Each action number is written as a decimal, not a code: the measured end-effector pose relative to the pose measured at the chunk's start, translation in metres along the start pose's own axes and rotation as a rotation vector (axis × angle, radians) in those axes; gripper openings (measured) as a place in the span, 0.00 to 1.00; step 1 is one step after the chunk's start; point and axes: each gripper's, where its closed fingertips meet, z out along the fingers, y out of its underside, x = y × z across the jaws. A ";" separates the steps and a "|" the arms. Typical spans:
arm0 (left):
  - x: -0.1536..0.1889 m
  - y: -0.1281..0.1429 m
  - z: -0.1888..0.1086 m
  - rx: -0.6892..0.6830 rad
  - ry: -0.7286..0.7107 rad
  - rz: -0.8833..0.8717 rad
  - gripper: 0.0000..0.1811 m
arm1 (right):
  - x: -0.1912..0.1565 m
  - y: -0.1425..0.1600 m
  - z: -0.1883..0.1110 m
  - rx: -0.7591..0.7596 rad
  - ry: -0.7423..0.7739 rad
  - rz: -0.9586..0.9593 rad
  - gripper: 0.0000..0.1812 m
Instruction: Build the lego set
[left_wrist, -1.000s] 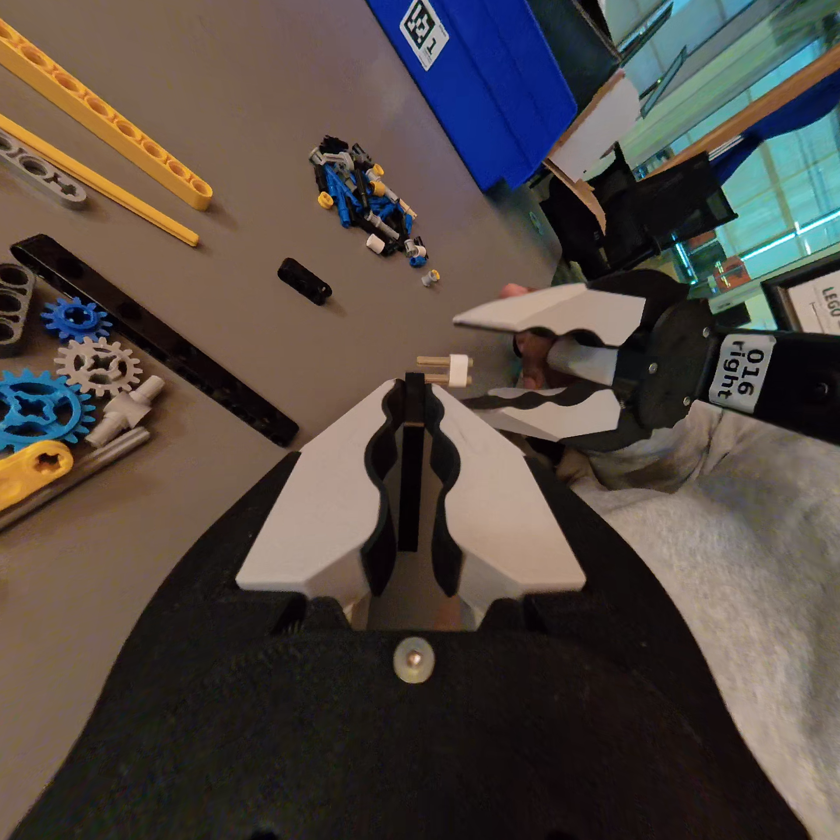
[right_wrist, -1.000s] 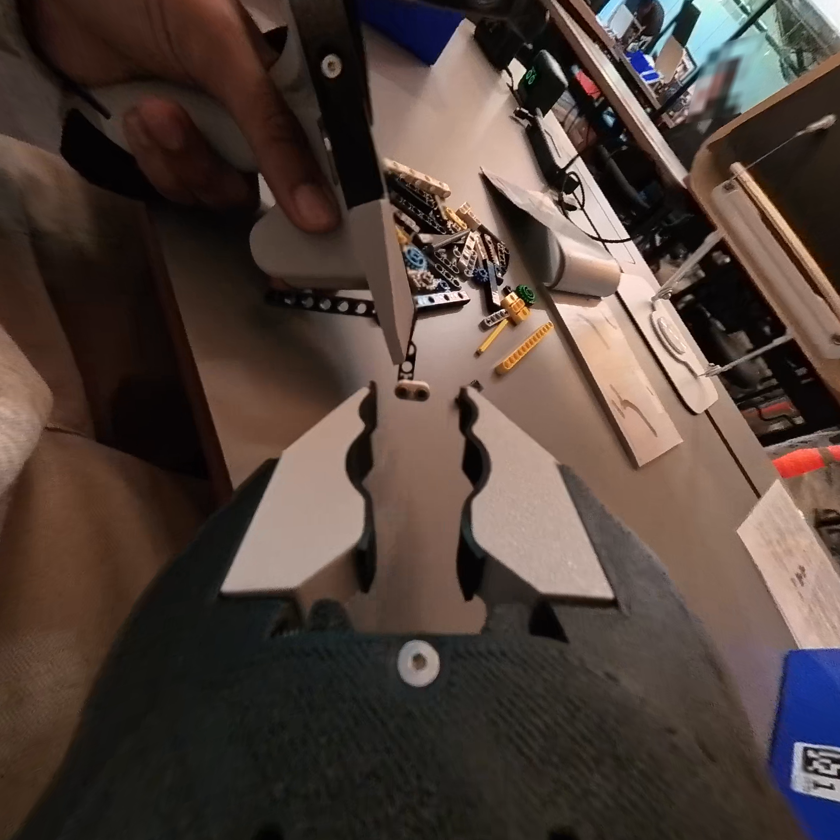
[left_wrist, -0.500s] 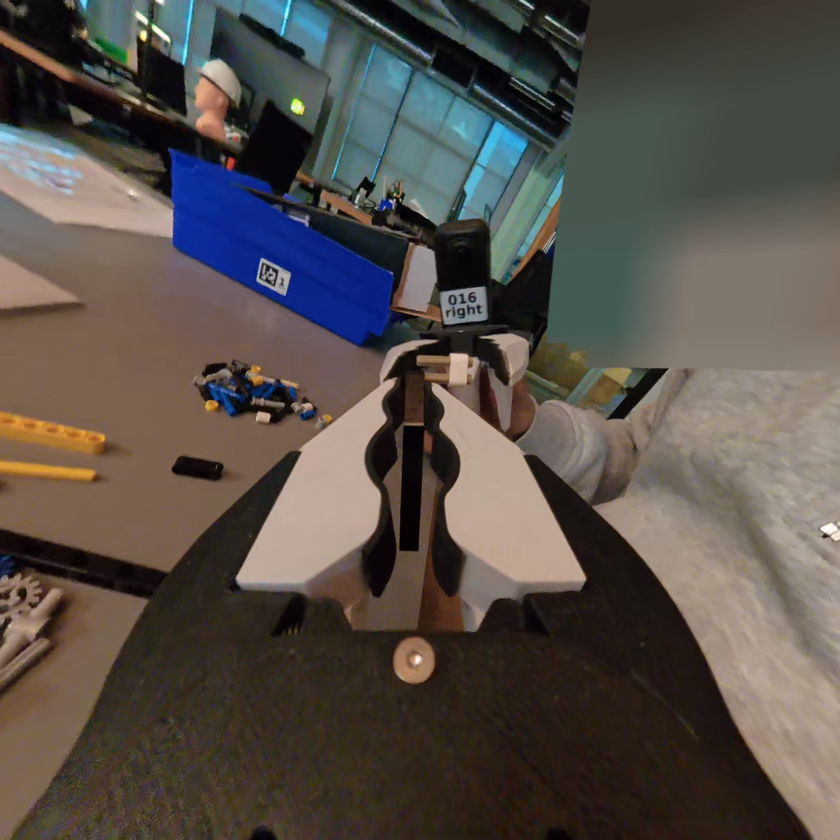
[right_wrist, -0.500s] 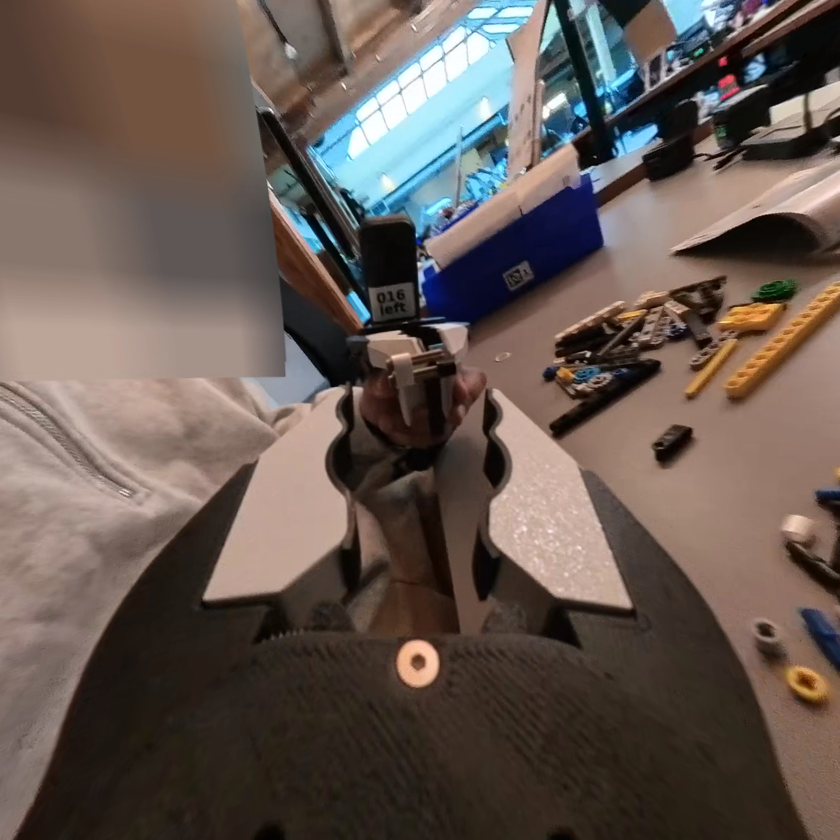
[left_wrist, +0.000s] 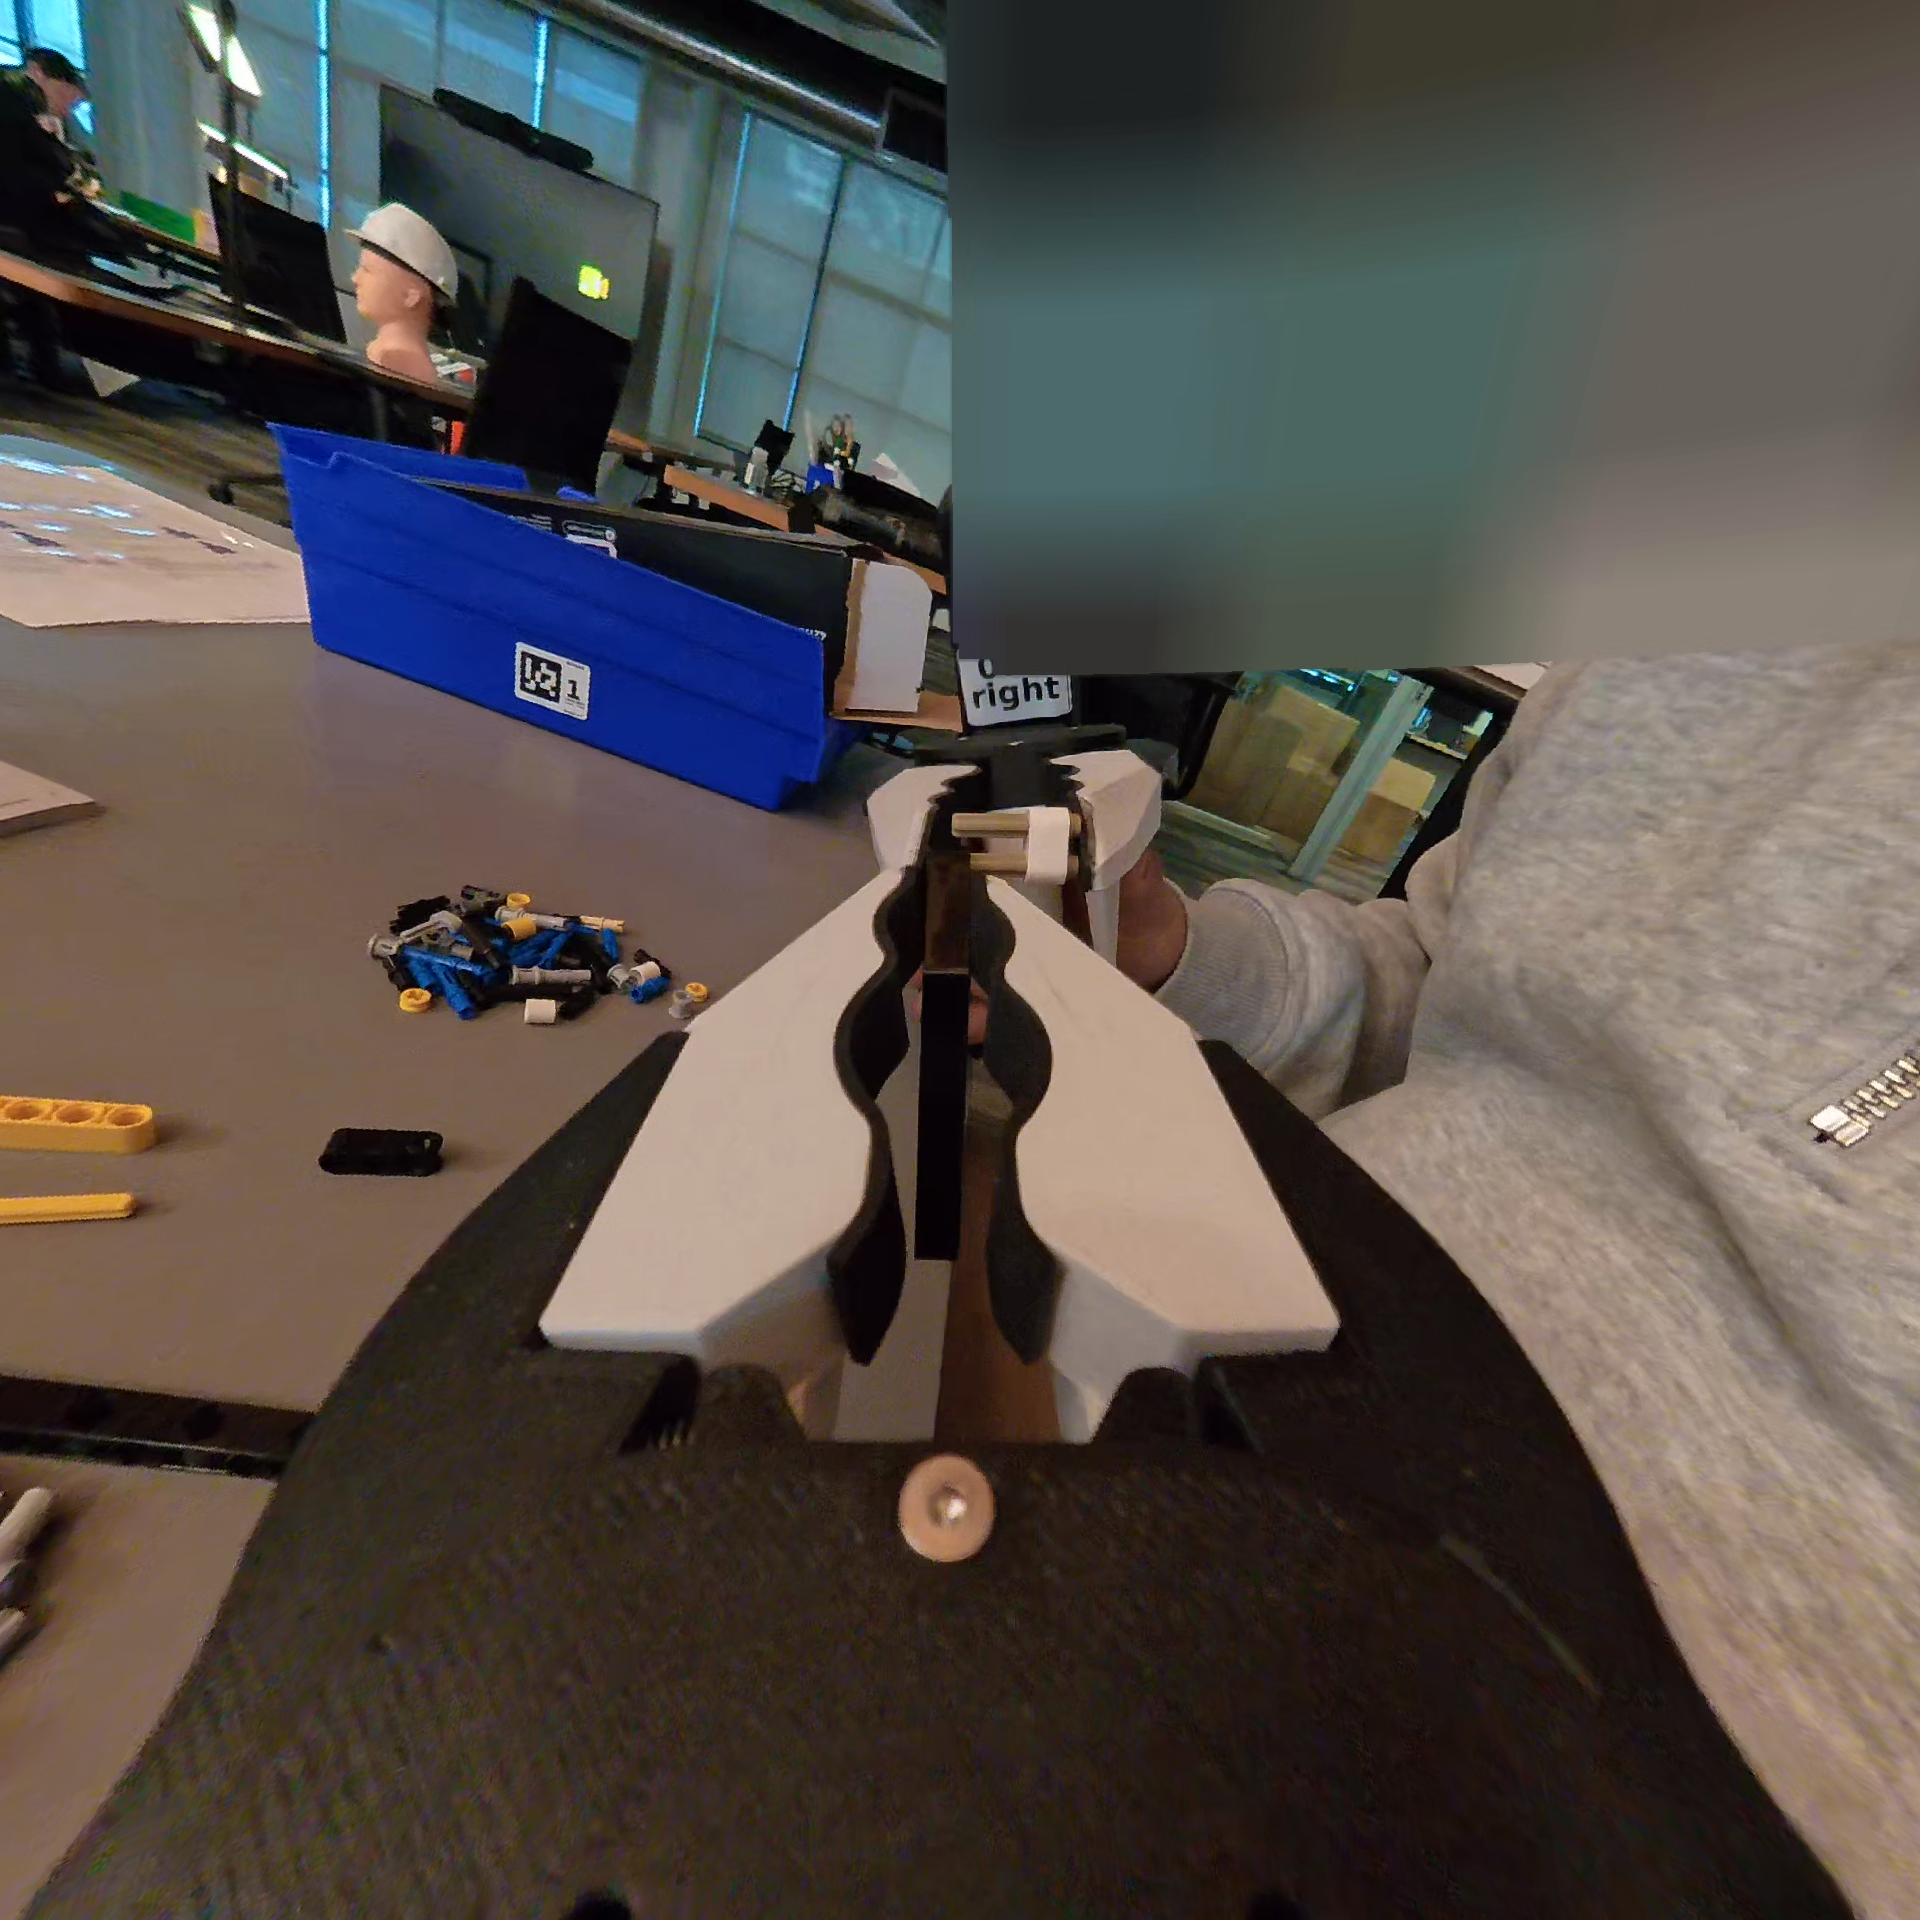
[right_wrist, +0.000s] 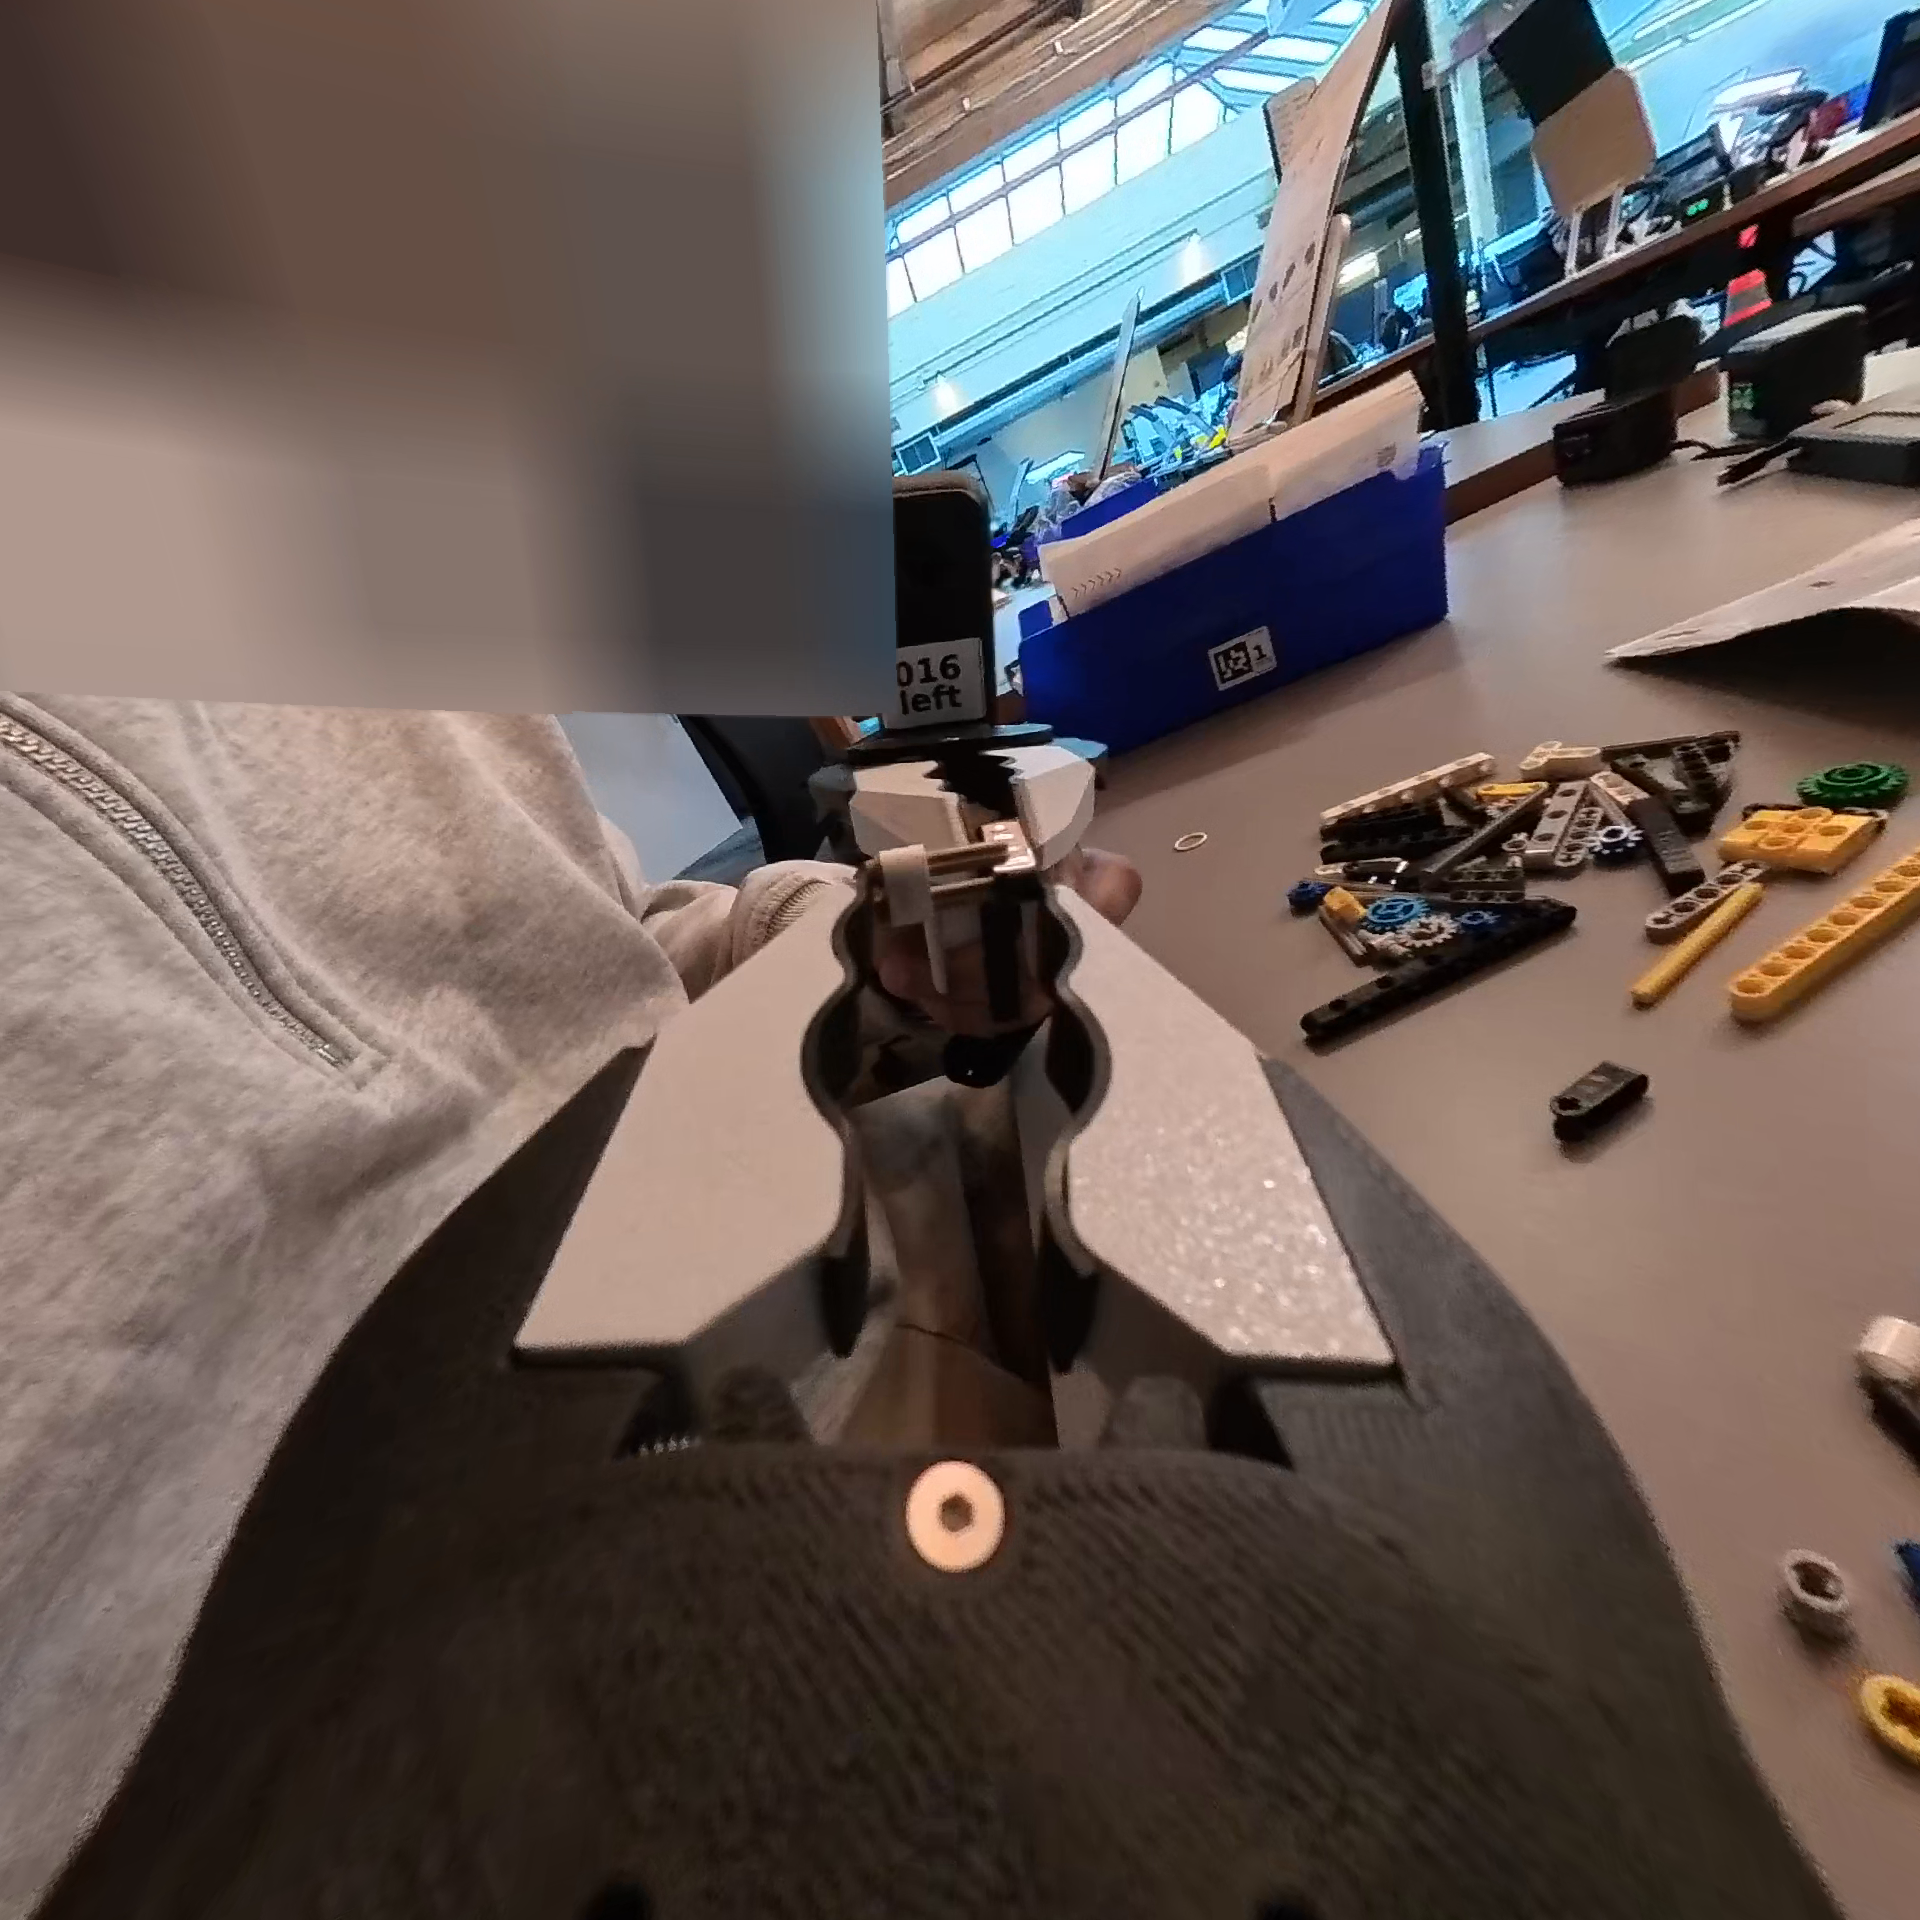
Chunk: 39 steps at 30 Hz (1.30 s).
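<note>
- The left gripper (left_wrist: 943, 894) is pinched onto a thin black beam (left_wrist: 940, 1112), held on edge along its fingers; two tan pins (left_wrist: 987, 842) stick out sideways from the beam's far end, carrying a white connector (left_wrist: 1044, 844). Held like this, up off the table (left_wrist: 260, 831) and in front of the grey sweatshirt (left_wrist: 1610, 1091), the pinned end is offered to the other tool.
- The right gripper (right_wrist: 956, 914) faces it nose to nose, its fingers spread on either side of that white connector (right_wrist: 909, 883) without visibly touching it. I judge it is lining up to grip or press the connector along the pins.
- The left wrist view shows the beam's length and how squarely it is clamped, plus a heap of small pins and bushes (left_wrist: 520, 961) and a short black piece (left_wrist: 381, 1151) lying between the beam and the blue bin (left_wrist: 561, 623).
- The right wrist view shows what that one hides: the gap between the spread fingers and the connector, and the main pile of beams and gears (right_wrist: 1507, 862) on the table to the right of the connector, with a long yellow beam (right_wrist: 1829, 935) at its edge.
- Whether the connector is fully seated on the pins cannot be told from either view.
</note>
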 end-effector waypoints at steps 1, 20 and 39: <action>0.000 0.000 0.000 -0.004 0.000 0.007 0.04 | 0.000 0.000 0.000 -0.002 -0.004 0.002 0.16; 0.009 -0.001 0.002 -0.002 0.024 0.021 0.04 | -0.004 0.000 -0.001 -0.038 0.032 -0.137 0.11; 0.001 -0.006 -0.004 0.033 0.004 0.024 0.04 | 0.011 -0.016 -0.014 0.077 0.080 -0.114 0.20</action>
